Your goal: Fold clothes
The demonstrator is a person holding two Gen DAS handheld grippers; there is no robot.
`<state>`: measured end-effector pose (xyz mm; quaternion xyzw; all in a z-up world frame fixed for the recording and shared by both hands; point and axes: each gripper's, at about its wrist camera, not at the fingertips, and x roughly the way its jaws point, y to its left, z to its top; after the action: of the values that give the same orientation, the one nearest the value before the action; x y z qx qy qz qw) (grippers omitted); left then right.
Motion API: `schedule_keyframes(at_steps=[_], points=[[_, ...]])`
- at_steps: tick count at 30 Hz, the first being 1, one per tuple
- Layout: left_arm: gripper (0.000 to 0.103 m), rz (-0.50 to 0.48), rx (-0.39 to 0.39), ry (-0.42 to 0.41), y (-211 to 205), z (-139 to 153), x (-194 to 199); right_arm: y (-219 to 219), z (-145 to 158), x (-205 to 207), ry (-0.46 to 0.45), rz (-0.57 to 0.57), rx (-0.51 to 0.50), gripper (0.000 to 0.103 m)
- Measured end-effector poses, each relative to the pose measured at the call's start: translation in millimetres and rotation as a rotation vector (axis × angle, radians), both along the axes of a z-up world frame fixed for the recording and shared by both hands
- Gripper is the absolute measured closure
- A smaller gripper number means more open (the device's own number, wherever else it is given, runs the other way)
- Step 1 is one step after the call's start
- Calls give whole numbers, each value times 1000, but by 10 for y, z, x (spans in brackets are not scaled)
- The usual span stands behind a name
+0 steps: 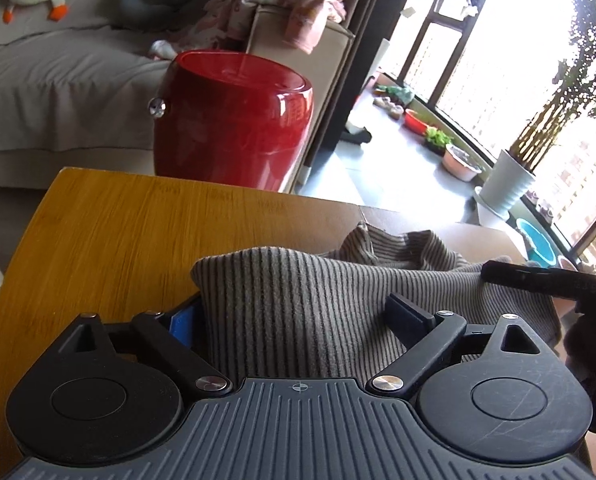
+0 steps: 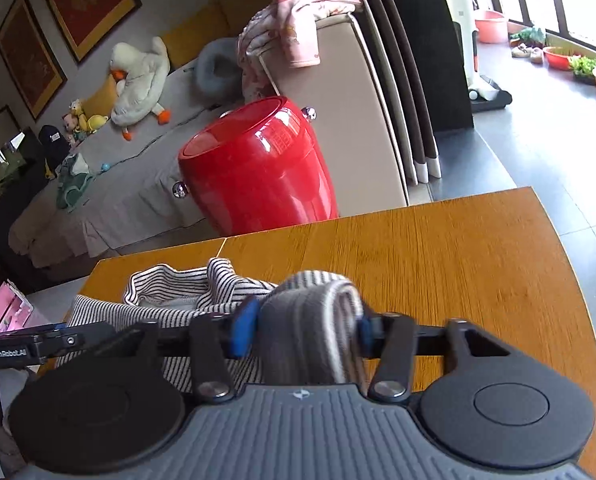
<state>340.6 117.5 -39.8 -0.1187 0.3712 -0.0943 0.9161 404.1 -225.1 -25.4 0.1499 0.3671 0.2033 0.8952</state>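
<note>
A grey striped garment (image 1: pixel 310 292) lies bunched on the wooden table (image 1: pixel 129 236). In the left wrist view its cloth drapes over and between the fingers of my left gripper (image 1: pixel 293 312), whose jaws stand wide apart. In the right wrist view my right gripper (image 2: pixel 304 326) is shut on a thick fold of the striped garment (image 2: pixel 310 320), held just above the table (image 2: pixel 458 264). The rest of the garment (image 2: pixel 169 292) lies to the left. The left gripper's black body (image 2: pixel 37 344) shows at the left edge.
A glossy red barrel stool (image 1: pixel 233 120) stands just beyond the table's far edge. Behind it is a sofa (image 1: pixel 57 76) with a pink blanket (image 1: pixel 281 4) and a plush duck (image 2: pixel 137 80). Plant pots (image 1: pixel 506 188) and basins line the window at right.
</note>
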Motion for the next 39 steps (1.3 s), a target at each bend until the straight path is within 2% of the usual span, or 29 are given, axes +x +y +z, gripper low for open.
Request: schedule_keyframes(at_steps=[2, 3, 4, 5, 8, 11, 14, 17, 24, 26, 28, 30, 31, 32, 33, 35, 37, 39], points=[[46, 1, -1, -10, 12, 15, -19, -30, 77, -88, -24, 5, 25, 72], [52, -3, -12, -22, 26, 42, -49, -49, 144, -148, -43, 11, 35, 72], [66, -8, -15, -40, 34, 84, -94, -71, 249, -235, -69, 24, 49, 73], [75, -18, 1, -71, 29, 153, -169, -85, 367, -344, -101, 42, 55, 74], [79, -46, 18, -155, 28, 399, -471, -109, 745, -779, -208, 116, 36, 75], [79, -69, -12, -224, 64, 630, -888, -101, 984, -1300, -288, 194, -24, 75], [80, -98, -39, -268, 97, 772, -1349, -107, 1074, -1782, -316, 241, -80, 75], [80, -139, -44, -271, 130, 780, -1814, -141, 983, -2214, -299, 269, -132, 76], [75, -228, 26, -179, 85, 478, -2615, -259, 435, -2921, -190, 269, -289, 77], [71, -249, 48, -141, 73, 378, -2772, -339, 368, -3069, -171, 264, -305, 76], [64, -261, 41, -116, 100, 348, -2900, -463, 386, -3211, -171, 256, -279, 74], [61, -277, 52, -127, 114, 397, -3027, -618, 473, -3315, -184, 237, -212, 60], [57, -286, 58, -133, 121, 422, -3090, -691, 531, -3341, -193, 221, -170, 47], [52, -293, 59, -142, 130, 453, -3162, -759, 589, -3345, -201, 199, -119, 39], [48, -293, 48, -158, 147, 499, -3229, -787, 611, -3312, -199, 178, -74, 37], [32, -275, 8, -182, 195, 584, -3268, -814, 628, -3221, -184, 142, 6, 32], [22, -231, -45, -182, 222, 628, -3205, -806, 608, -3102, -165, 107, 65, 30], [20, -185, -88, -146, 180, 602, -3046, -697, 481, -2929, -129, 84, 57, 30]])
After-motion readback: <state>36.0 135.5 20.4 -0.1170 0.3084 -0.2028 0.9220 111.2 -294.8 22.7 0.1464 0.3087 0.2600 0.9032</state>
